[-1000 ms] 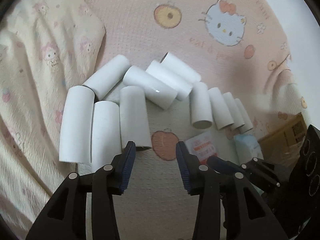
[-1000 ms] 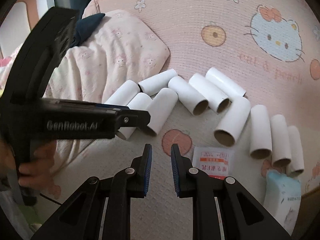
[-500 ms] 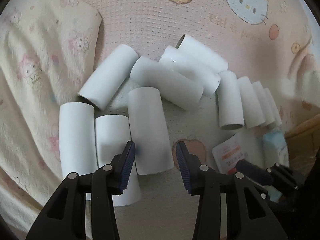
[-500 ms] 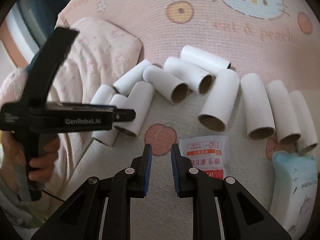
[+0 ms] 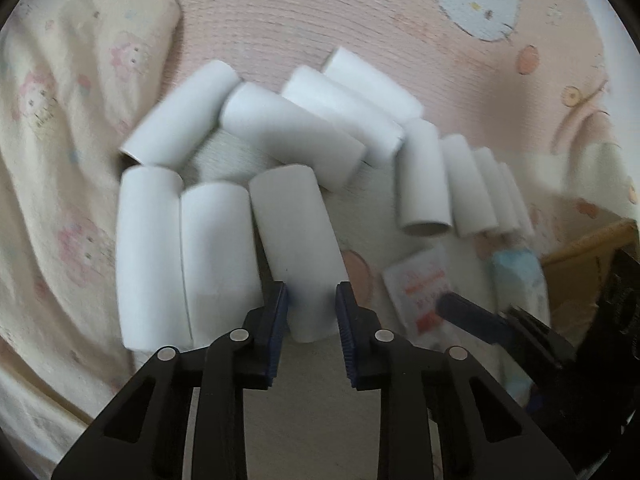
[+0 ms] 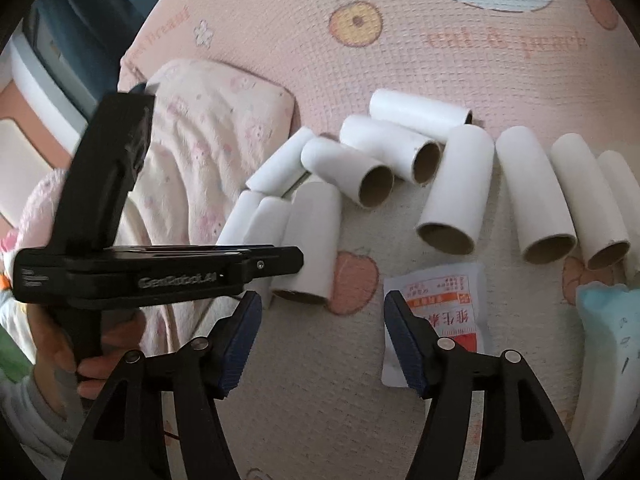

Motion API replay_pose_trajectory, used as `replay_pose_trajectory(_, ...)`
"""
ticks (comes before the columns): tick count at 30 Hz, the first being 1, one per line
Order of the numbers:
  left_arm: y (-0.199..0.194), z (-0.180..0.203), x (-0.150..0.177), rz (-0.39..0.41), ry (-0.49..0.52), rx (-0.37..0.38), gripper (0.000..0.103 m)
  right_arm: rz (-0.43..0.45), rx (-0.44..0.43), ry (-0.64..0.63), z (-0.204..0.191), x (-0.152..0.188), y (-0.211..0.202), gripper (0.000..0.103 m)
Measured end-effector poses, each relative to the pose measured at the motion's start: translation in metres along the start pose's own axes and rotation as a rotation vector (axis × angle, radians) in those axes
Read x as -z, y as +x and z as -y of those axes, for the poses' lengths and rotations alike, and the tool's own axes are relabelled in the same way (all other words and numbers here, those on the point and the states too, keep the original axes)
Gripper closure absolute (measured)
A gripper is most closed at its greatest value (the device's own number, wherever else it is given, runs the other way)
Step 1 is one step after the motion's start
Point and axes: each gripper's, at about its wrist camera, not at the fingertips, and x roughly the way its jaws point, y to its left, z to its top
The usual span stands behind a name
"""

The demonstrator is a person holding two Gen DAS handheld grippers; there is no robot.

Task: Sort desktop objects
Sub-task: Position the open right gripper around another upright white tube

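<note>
Several white cardboard tubes lie on a pink cartoon-print mat (image 5: 256, 28). My left gripper (image 5: 311, 312) is open, its blue pads on either side of the near end of one tube (image 5: 296, 240); whether they touch it is unclear. The same tube (image 6: 314, 240) shows in the right wrist view, with the left gripper's black body (image 6: 160, 272) beside it. My right gripper (image 6: 322, 336) is open wide and empty above the mat, left of a white and orange sachet (image 6: 444, 308). A light blue tissue pack (image 6: 608, 352) lies at the right.
A cream printed pillow (image 5: 60, 160) lies left of the tubes. A row of tubes (image 6: 540, 200) lies at the right. A brown cardboard box (image 5: 588, 248) stands at the right edge. The person's hand (image 6: 92, 360) holds the left gripper.
My left gripper moved forward until its pads straddle the near end of one tube. My right gripper opened from nearly shut to wide and moved closer to the sachet.
</note>
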Motion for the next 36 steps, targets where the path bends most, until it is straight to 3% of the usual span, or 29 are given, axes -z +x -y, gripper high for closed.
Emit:
replay_pose_trajectory(6,0.002,0.008,0.006,-0.01,0.05,0.083,0.076,-0.021,0.043,-0.081,-0.006,0.009,0.006,0.042)
replay_pose_trajectory(11,0.009,0.014,0.006,-0.019,0.033,0.189,0.076,-0.031,0.07,-0.117,-0.006,0.011,0.012,0.043)
replay_pose_trajectory(20,0.008,0.018,0.0,0.019,0.034,0.176,0.076,0.001,0.102,-0.205,-0.011,0.011,0.013,0.048)
replay_pose_trajectory(26,0.002,0.012,-0.005,0.047,0.012,0.177,0.076,-0.012,0.127,-0.245,-0.014,0.005,0.023,0.067)
replay_pose_trajectory(30,0.003,0.004,-0.005,0.039,-0.025,0.183,0.074,-0.024,0.129,-0.276,-0.018,0.008,0.024,0.068)
replay_pose_trajectory(34,0.006,-0.002,-0.003,0.021,-0.061,0.235,0.053,-0.03,0.148,-0.277,-0.019,0.009,0.016,0.075)
replay_pose_trajectory(36,0.011,-0.005,-0.002,0.002,-0.096,0.276,0.052,-0.033,0.16,-0.275,-0.019,0.011,0.012,0.079)
